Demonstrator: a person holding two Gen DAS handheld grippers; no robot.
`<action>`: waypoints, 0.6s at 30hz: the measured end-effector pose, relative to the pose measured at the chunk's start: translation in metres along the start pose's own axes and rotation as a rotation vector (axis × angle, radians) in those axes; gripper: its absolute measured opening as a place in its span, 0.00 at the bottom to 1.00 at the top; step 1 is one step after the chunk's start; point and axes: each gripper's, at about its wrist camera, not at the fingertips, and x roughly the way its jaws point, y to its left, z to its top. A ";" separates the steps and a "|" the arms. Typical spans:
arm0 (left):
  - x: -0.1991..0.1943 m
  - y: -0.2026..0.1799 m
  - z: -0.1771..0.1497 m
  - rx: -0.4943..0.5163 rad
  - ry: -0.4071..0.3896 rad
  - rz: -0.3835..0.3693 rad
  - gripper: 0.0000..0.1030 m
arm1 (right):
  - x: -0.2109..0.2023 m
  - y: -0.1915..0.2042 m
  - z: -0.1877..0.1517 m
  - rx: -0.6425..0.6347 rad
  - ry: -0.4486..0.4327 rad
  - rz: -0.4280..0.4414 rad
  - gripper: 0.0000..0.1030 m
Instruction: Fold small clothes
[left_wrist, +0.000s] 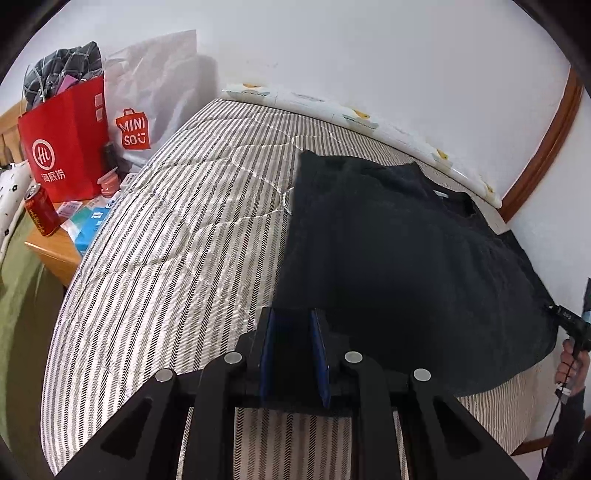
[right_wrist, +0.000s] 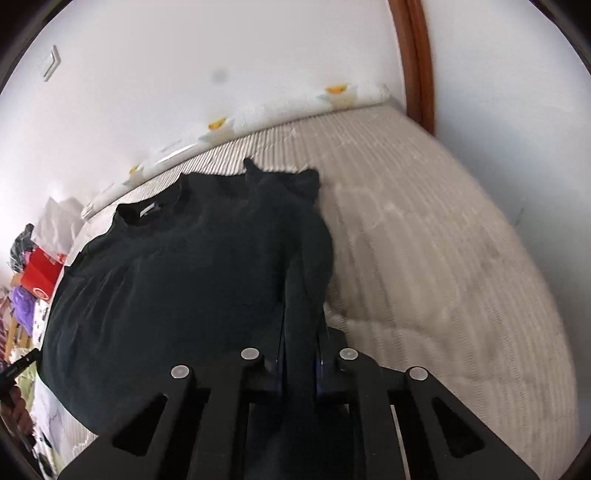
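Note:
A black sweater (left_wrist: 399, 251) lies spread on a striped quilted bed (left_wrist: 177, 236), collar toward the wall. My left gripper (left_wrist: 293, 317) sits at the sweater's near left hem corner; black cloth lies between its blue pads (left_wrist: 266, 350), and it is shut on the hem. In the right wrist view the sweater (right_wrist: 177, 280) fills the left half, with its right side folded inward. My right gripper (right_wrist: 301, 332) is shut on the right hem edge, cloth bunched between the fingers. The right gripper also shows in the left wrist view (left_wrist: 570, 321), at the sweater's far right corner.
A wooden nightstand (left_wrist: 55, 251) left of the bed holds a red paper bag (left_wrist: 66, 147), a white Miniso bag (left_wrist: 147, 107), a red can (left_wrist: 40, 214) and small boxes. A rolled white pad (left_wrist: 354, 118) lines the wall. Bare striped bed (right_wrist: 424, 258) lies right of the sweater.

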 end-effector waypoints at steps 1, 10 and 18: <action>0.001 -0.002 0.000 0.006 -0.001 0.007 0.18 | -0.005 -0.007 0.002 -0.008 -0.018 -0.042 0.07; 0.007 -0.019 -0.004 0.056 0.016 0.006 0.18 | -0.020 -0.058 0.011 0.008 -0.024 -0.106 0.07; 0.010 -0.009 -0.007 0.044 0.027 0.026 0.18 | -0.029 -0.045 0.001 -0.044 -0.035 -0.225 0.23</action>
